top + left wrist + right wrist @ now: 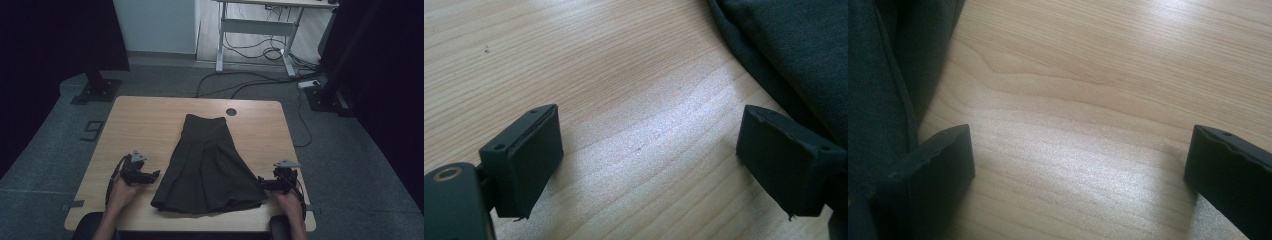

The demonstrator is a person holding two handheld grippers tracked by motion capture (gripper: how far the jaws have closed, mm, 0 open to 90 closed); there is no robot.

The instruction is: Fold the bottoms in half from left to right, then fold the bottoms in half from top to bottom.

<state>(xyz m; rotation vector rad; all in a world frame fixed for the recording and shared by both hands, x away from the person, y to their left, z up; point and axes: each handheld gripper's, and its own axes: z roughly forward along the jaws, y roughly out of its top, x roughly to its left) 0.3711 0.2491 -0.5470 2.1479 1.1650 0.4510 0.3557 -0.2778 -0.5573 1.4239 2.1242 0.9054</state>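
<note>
Two forearms at the near edge of the table (150, 112), each hand with one gripper. Left gripper (154, 175) at the near left, low over bare wood, jaws wide apart with nothing between them; dark cloth just beside its right pad (786, 162) in the left gripper view. Right gripper (261, 183) at the near right, close to the hem corner, jaws wide too and empty, only wood grain between the two pads (930, 180) in the right gripper view, cloth edge just beside the left one. One dark pleated skirt (205, 170) flat in the middle of the table, between both grippers, hem toward the person, narrow waist toward the far side. One round dark cable hole (231, 111) behind the waist. Farther, one white desk frame (260, 30) and several cables (250, 82) on grey floor.
</note>
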